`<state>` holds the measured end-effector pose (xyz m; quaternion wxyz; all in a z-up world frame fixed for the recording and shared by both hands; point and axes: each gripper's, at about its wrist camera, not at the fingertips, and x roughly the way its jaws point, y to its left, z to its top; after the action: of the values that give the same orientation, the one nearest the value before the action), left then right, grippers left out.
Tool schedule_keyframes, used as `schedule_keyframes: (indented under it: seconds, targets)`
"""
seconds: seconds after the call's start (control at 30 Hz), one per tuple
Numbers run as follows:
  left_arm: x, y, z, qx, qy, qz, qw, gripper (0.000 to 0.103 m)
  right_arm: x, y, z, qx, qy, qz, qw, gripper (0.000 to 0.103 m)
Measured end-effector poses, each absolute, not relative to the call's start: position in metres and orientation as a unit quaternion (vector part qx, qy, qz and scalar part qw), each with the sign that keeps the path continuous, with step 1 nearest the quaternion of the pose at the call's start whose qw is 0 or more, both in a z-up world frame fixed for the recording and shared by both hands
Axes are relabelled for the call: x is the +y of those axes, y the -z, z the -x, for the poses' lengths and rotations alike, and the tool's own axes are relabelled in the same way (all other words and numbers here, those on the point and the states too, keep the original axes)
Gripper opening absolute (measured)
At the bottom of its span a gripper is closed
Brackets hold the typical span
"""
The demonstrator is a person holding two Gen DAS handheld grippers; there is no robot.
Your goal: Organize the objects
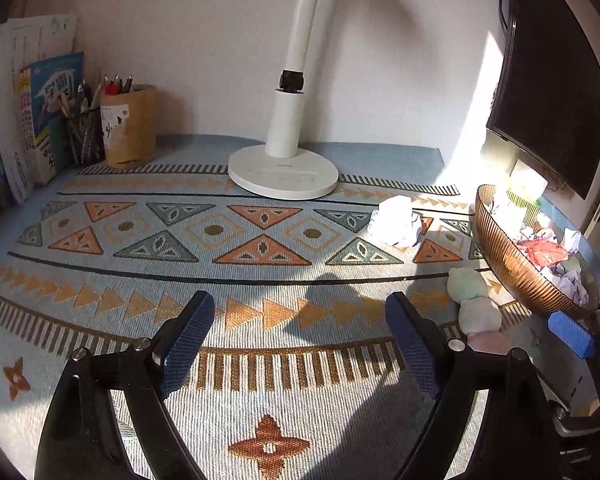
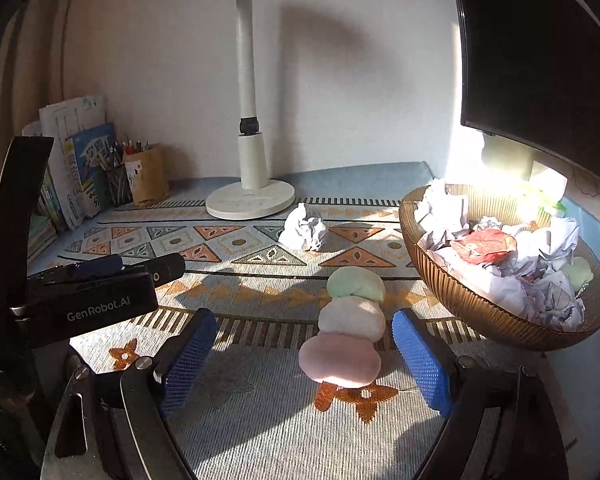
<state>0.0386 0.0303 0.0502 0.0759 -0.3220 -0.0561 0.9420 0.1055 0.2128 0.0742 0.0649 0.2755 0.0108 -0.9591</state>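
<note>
A plush toy of three stacked balls, green, white and pink (image 2: 350, 320), lies on the patterned mat (image 2: 260, 420). My right gripper (image 2: 306, 320) stands open around it, with a gap at each pad. The same toy (image 1: 476, 304) appears at the right of the left wrist view. My left gripper (image 1: 300, 308) is open over bare mat (image 1: 260, 272), with nothing between its fingers. A crumpled paper ball (image 1: 396, 220) (image 2: 306, 226) rests on the mat near the lamp. A brown ribbed bowl (image 1: 508, 268) (image 2: 460, 300) at the right holds several crumpled papers.
A white desk lamp (image 1: 284, 172) (image 2: 250, 200) stands at the back. Two pen holders (image 1: 128, 132) and upright books (image 1: 32, 120) fill the back left corner. A dark monitor (image 1: 552, 80) (image 2: 540, 60) hangs over the bowl. The left gripper's black housing (image 2: 100, 304) crosses the right view's left side.
</note>
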Motion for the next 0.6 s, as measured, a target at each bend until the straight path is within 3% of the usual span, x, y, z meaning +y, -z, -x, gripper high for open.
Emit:
schedule_keyframes:
  seconds: [0.6]
  targets:
    - [0.0303,-0.0460,-0.0342,-0.051,-0.938,0.335,0.071,0.087,0.2141,-0.0722,-0.1027,0.004,0.955,-0.287,0.070,0.090]
